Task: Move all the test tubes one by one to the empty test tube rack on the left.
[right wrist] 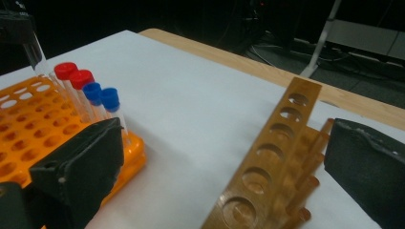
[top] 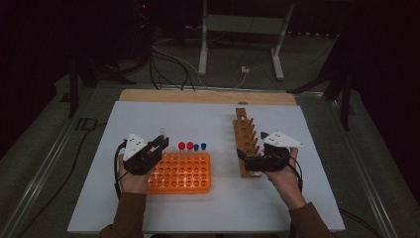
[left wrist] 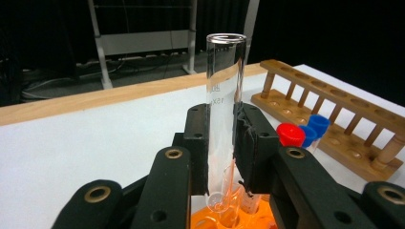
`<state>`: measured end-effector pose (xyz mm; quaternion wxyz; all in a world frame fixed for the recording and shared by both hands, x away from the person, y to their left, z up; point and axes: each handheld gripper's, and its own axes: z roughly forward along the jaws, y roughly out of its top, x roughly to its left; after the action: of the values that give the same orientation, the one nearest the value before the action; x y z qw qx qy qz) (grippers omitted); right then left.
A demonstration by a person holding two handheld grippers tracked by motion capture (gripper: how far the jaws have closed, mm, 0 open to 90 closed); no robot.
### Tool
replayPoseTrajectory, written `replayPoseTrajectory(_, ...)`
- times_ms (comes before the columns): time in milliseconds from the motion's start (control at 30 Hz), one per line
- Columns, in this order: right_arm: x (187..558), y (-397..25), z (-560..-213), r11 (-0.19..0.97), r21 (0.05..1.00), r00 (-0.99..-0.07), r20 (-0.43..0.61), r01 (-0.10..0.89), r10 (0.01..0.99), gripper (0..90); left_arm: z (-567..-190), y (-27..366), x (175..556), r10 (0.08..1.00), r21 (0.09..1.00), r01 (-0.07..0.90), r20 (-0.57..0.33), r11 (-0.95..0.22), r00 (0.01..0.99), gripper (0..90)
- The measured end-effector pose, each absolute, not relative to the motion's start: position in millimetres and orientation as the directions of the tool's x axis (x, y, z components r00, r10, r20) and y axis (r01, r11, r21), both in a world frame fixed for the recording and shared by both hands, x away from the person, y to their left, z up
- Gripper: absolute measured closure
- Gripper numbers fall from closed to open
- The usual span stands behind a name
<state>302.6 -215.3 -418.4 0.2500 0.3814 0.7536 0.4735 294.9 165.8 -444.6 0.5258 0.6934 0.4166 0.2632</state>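
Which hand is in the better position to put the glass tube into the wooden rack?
Left. The left gripper is already shut on the open glass tube, upright just above the orange rack. The right gripper is open at the wooden rack, probably better for steadying it.

White counter (top: 198,124), wood strip along far edge. Orange tube rack (top: 181,172) near-left, wooden rack (top: 246,141) right, well apart.

Clear glossy glass tube (left wrist: 224,109), orange plastic rack (top: 181,172), wooden rack (top: 246,144).
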Motion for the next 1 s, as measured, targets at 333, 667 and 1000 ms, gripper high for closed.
replayPoseTrajectory(333,298.5,-228.7,-420.3,0.240,0.908,-0.562,-0.006,0.343,0.827,0.2,-456.4,162.0,300.1,0.857,0.935,0.332,-0.070,-0.122,0.511,76.7)
replayPoseTrajectory(667,296.6,-232.2,-422.1,0.227,0.911,-0.557,0.004,0.345,0.831,0.2,-463.2,158.3,302.7,0.858,0.926,0.352,-0.070,-0.133,0.508,76.5)
replayPoseTrajectory(1000,295.0,-233.5,-425.6,0.216,0.911,-0.553,0.016,0.352,0.833,0.2,-466.7,159.6,303.3,0.859,0.922,0.367,-0.089,-0.120,0.504,76.5)
